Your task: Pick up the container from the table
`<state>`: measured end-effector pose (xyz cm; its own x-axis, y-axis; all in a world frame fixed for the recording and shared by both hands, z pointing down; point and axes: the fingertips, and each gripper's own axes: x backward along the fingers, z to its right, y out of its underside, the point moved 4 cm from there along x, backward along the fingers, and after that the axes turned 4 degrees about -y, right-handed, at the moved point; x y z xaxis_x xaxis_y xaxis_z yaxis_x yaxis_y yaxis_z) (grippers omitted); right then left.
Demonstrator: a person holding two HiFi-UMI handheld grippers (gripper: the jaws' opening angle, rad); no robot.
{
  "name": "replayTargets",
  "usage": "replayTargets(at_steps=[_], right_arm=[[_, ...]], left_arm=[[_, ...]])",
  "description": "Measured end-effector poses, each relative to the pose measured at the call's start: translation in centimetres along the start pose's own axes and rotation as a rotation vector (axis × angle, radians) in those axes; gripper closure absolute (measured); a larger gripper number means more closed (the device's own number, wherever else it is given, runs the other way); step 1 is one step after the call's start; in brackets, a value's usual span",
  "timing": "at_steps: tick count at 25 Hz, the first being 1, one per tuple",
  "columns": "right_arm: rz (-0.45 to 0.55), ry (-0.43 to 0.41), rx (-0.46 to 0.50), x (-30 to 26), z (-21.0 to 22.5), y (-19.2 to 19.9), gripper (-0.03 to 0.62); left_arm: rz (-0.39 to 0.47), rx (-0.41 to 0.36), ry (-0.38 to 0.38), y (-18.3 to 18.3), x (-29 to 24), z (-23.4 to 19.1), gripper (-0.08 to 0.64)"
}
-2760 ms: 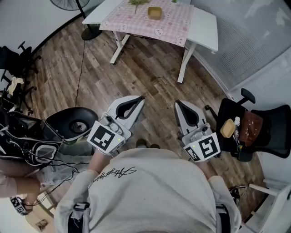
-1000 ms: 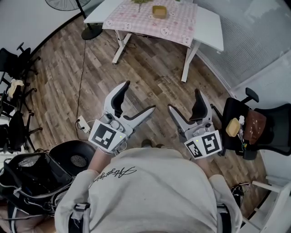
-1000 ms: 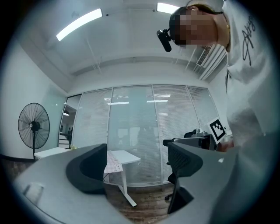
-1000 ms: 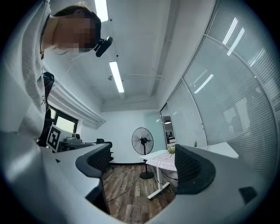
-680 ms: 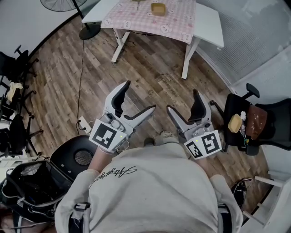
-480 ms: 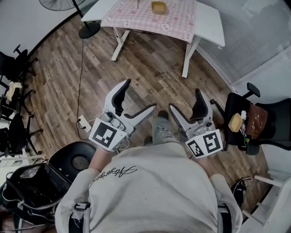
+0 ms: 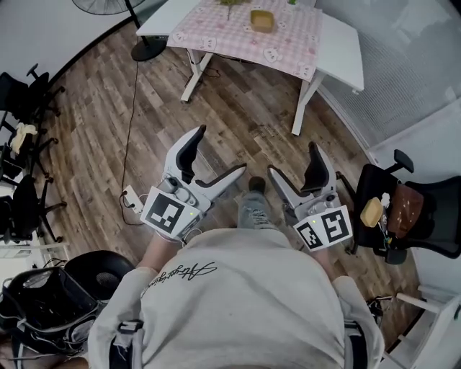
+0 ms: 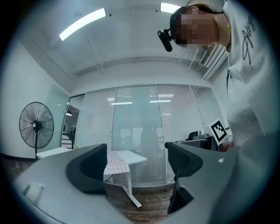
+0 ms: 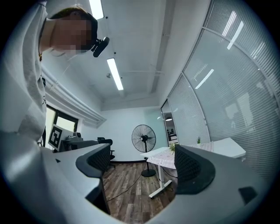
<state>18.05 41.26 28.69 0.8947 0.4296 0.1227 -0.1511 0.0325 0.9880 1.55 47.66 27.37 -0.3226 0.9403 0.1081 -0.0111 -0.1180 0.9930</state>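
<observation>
at the bottom of the head view is the person's grey shirt (image 7: 238, 303). just above it, in the middle of the frame, are the two tools. the left gripper (image 7: 218, 153) has its jaws wide apart and nothing sits between them. its own view shows only the room through the gap. the right gripper (image 7: 294, 160) is the same, jaws spread with nothing in them. between the two, a shoe (image 7: 253, 205) is on the wooden floor (image 7: 238, 115). a black chair (image 7: 425, 209) is at the right edge. far off, at the top of the frame, is a white table (image 7: 338, 50) with a pink checked cloth (image 7: 238, 36). the container (image 7: 262, 20), a small yellow box, sits on that cloth, well apart from both grippers. i think the job has hardly begun, as nothing is picked up yet. what is left is to walk to the table, reach out, close on the container and lift it.
</observation>
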Motion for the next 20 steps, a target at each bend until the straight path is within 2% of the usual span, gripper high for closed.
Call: replayTargets(at_steps=[20], right_arm=[[-0.009, -0.030, 0.012, -7.7, 11.8, 0.1, 0.150]], left_arm=[[0.021, -0.015, -0.031, 1.6, -12.0, -6.1, 0.140]])
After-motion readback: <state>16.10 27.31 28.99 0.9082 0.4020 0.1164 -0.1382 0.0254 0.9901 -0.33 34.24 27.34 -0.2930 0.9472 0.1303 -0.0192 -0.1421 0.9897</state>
